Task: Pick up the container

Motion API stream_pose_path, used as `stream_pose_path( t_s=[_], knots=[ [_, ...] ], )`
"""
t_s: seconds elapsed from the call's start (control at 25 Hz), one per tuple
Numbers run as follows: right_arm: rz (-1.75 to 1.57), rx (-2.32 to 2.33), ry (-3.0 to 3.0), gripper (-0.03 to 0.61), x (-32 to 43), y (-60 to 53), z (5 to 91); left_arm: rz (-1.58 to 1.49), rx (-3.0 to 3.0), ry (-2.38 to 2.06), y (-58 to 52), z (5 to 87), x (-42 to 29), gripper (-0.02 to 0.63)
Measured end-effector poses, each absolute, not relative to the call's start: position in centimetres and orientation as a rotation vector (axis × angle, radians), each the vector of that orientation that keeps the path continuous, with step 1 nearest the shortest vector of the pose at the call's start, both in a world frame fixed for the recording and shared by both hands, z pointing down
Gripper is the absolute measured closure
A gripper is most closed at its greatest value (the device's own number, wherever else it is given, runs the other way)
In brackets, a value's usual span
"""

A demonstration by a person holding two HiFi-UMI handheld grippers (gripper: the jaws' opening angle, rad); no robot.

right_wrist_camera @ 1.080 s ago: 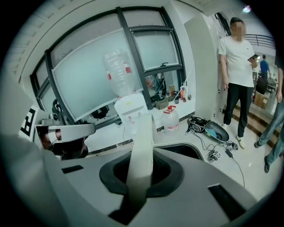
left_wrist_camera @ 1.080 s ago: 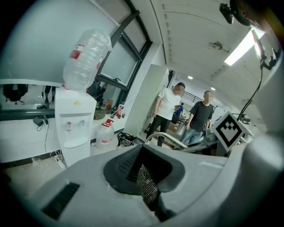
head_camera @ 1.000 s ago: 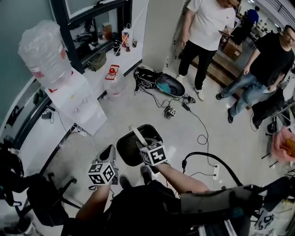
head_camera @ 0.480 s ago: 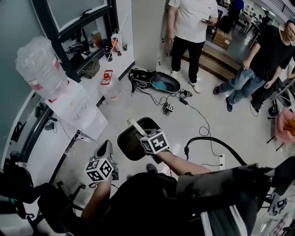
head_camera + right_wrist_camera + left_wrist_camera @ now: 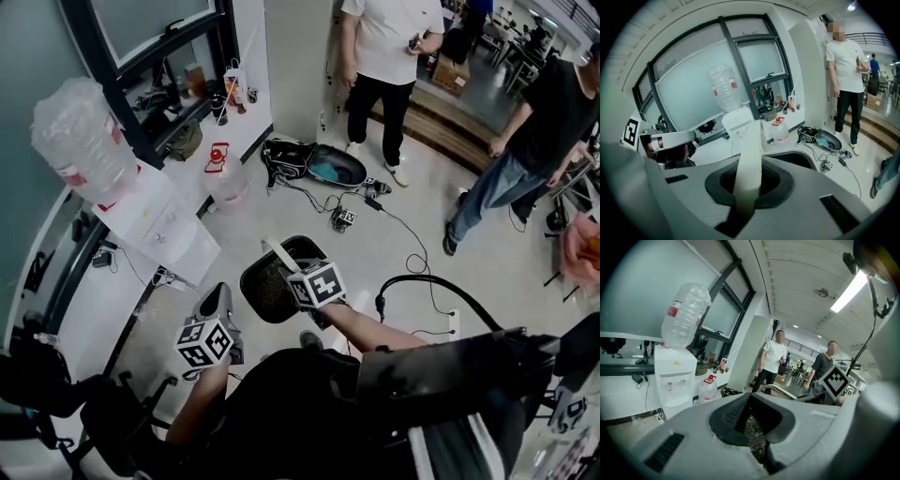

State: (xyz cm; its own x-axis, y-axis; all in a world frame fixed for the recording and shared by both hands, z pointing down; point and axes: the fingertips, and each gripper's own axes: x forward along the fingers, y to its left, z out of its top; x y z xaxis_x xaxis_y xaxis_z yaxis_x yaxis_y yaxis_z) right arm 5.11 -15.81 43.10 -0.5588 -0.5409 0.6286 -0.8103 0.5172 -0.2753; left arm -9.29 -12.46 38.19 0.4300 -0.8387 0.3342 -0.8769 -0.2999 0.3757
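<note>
Raising the black mesh container (image 5: 267, 292) evenly suits this hold: right gripper (image 5: 749, 190) clamped on its white handle (image 5: 750, 140), left gripper (image 5: 757, 439) seemingly pinching its mesh wall, low before the person.

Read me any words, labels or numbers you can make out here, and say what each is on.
None can be read.
Red label on the water bottle: too blurred.
Red label on the jug: too small.
Marker cubes: square patterns, no letters.
</note>
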Motion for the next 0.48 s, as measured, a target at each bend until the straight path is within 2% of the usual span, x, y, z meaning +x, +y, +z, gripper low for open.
stream_pose_path(
  t_s=[0.48],
  knots=[
    [0.758,1.108,-2.296,0.549,5.23,-15.53,42.38,0.092,2.204,-1.437,-12.10,37.86,-9.23,0.604]
  ],
)
